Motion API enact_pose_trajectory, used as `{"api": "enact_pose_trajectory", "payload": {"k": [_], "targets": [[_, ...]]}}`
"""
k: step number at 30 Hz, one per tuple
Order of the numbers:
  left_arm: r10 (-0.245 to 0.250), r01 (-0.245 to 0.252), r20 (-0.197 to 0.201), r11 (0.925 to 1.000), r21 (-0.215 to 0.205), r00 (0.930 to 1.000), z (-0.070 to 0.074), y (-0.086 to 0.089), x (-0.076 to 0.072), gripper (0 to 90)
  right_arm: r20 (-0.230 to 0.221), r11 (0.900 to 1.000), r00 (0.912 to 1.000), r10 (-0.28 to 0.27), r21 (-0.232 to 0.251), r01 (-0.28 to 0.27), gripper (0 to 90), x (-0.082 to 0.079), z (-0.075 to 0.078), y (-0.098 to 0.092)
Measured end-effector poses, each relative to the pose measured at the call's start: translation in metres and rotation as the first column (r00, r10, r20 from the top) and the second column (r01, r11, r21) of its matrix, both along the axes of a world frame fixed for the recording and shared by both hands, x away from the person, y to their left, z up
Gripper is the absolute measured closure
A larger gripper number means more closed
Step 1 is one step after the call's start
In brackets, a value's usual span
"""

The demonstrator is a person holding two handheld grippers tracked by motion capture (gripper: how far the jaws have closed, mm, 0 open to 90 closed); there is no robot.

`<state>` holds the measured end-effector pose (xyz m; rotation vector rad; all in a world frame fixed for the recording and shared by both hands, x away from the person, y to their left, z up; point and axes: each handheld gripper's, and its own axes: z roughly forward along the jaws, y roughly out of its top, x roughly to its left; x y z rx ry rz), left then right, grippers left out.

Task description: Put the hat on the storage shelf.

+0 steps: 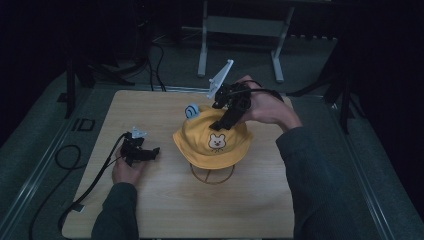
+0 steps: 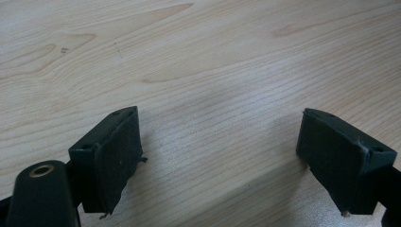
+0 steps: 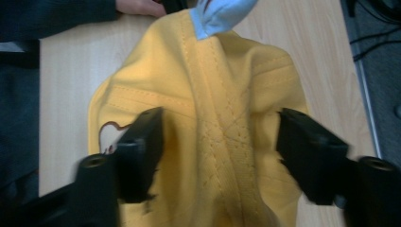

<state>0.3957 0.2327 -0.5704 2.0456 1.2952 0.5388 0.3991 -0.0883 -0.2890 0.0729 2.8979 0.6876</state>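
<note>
A yellow bucket hat [image 1: 212, 142] with a white bear patch and a light blue ear [image 1: 192, 110] sits on a wire stand [image 1: 212, 174] at the middle of the wooden table [image 1: 165, 200]. My right gripper [image 1: 223, 120] hangs over the hat's crown from the far right, open. In the right gripper view its jaws straddle the crown seam of the hat [image 3: 222, 137], and the blue ear [image 3: 220, 16] is at the top. My left gripper [image 1: 146, 152] lies low at the hat's left, open. Its fingers [image 2: 111, 158] have bare wood between them.
Black cables [image 1: 67, 160] trail off the table's left side onto the grey floor. A white metal frame [image 1: 240, 30] stands beyond the table's far edge. Dark stands flank the table at both sides.
</note>
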Motion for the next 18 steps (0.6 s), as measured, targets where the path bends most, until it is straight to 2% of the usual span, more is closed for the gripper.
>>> {"api": "enact_pose_trajectory", "payload": {"k": [3, 6, 11, 18], "targets": [[0.0, 0.0, 0.0, 1.0, -0.001, 1.0, 0.0, 0.0, 0.0, 14.7, 0.008, 1.0, 0.9998, -0.019, -0.004, 0.019, 20.0, -0.001, 0.0, 0.0], [0.0, 0.0, 0.0, 1.0, -0.001, 1.0, 0.0, 0.0, 0.0, 14.6, 0.016, 0.999, 0.999, -0.041, 0.005, 0.041, 16.7, -0.001, 0.002, -0.003], [-0.001, 0.001, -0.001, 1.0, -0.001, 1.0, 0.0, 0.0, 0.0, 14.6, 0.022, 0.999, 0.9985, -0.05, 0.023, 0.049, 14.9, -0.003, 0.009, -0.012], [0.0, 0.0, 0.0, 1.0, -0.001, 1.0, 0.0, 0.0, 0.0, 14.6, 0.057, 0.997, 0.9961, -0.067, 0.048, 0.064, 14.2, -0.011, 0.02, -0.035]]}}
